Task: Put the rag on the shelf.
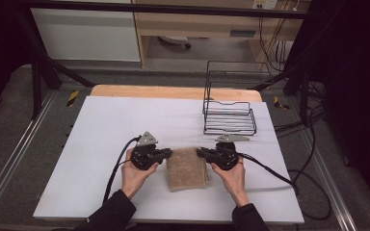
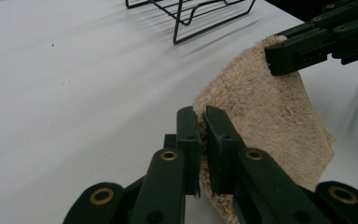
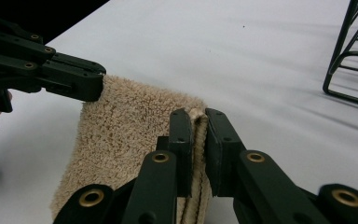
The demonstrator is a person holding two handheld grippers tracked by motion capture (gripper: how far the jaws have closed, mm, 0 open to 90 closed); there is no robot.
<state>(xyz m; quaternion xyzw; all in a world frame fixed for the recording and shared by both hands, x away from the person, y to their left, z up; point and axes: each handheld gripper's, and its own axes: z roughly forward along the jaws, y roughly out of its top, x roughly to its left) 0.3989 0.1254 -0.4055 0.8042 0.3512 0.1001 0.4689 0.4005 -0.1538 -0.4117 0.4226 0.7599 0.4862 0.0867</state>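
Close to the near edge of the white table [image 1: 101, 144], saw the left hand [image 1: 134, 175] and the right hand [image 1: 232, 175], each wrapped around a black tool. Just beyond them, found the left gripper [image 1: 166, 154] pinched narrow on one far corner of the folded beige towel [image 1: 187, 168], and the right gripper [image 1: 200, 153] clamped likewise on the other far corner, with nothing but terry and a stitched hem between the nearly closed jaws. Placed the towel a little nearer than mid-table, between the two tools, with its far edge apparently raised and the rest sloping down toward the surface. Judged it light, soft and quite limp, with no stiffness to carry its own shape, so likely to sag in the middle and to splay at the folds. Judged the plush pile grippy rather than slippery, and nothing about it fragile. Reckoned the corners the right hold, provided all the folded layers sat inside each pinch. Noted bare table to either side and ahead, though little room toward the near edge. Farther off, at the right rear, marked a black wire rack [image 1: 229, 118], well apart from the towel yet the one obstacle to a forward move. Beyond that, made out the wooden far edge [image 1: 173, 91].
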